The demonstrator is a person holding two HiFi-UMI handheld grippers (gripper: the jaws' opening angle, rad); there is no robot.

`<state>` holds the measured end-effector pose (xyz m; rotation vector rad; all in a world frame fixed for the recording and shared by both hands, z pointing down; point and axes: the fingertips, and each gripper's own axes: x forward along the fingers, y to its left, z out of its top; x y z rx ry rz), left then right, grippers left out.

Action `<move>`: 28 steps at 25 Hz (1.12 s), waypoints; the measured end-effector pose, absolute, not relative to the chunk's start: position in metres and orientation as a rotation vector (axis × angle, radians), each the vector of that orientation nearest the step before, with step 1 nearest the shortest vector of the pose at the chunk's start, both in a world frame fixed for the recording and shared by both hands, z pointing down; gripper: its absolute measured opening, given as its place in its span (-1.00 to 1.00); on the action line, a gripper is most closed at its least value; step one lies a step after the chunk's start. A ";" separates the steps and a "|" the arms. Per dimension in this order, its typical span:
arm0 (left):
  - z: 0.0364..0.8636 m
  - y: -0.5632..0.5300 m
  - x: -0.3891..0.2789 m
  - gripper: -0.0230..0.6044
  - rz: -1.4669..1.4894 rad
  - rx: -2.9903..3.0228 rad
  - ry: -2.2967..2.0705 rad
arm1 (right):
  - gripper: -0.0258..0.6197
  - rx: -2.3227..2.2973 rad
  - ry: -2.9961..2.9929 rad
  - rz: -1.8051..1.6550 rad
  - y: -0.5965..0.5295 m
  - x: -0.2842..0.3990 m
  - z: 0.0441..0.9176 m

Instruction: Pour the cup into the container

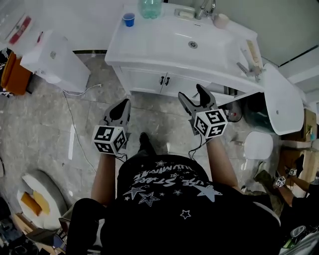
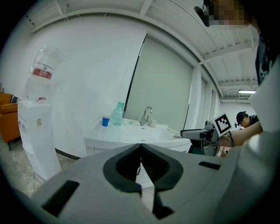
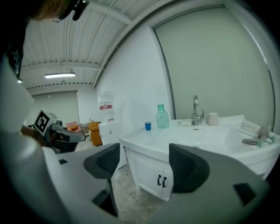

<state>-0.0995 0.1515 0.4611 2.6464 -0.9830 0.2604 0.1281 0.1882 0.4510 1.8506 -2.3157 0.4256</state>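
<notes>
Cup: a small blue plastic cup [image 1: 129,19] stands upright at the back left corner of the white washbasin counter [image 1: 149,55], well apart from both grippers. Whether it holds anything cannot be told.
Bottle: a pale green translucent plastic bottle [image 1: 150,7] stands upright just to the right of the cup, near it on the same back edge.
Basin: the white sunken bowl with a round metal drain [image 1: 193,44] takes up the middle of the counter.
Tap: a chrome tap [image 1: 205,9] rises behind the bowl, with a white mug [image 1: 221,20] just to its right.
Cabinet: white doors with small dark handles [image 3: 161,180] close the front beneath the counter.
Right gripper: the right gripper [image 1: 192,93] is held in front of the cabinet and points toward the counter. Its dark ribbed pads [image 3: 189,167] stand wide apart, with only floor and cabinet showing between them.
Left gripper: the left gripper [image 1: 123,105] is level with the right one, over the grey tiled floor [image 1: 50,129]. Its jaws meet at the tips and nothing is between them.
Dispenser: a white water dispenser [image 1: 55,60] with an upturned clear bottle stands left of the counter.
</notes>
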 end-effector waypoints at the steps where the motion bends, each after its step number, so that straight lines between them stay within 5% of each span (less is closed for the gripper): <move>1: 0.461 0.141 -0.105 -0.90 0.263 2.648 -0.983 | 0.14 1.854 -2.317 0.422 0.177 0.123 0.449; 28: 0.471 -0.028 -0.184 -0.90 0.218 2.554 -1.181 | 0.25 1.650 -2.423 0.334 -0.052 0.067 0.442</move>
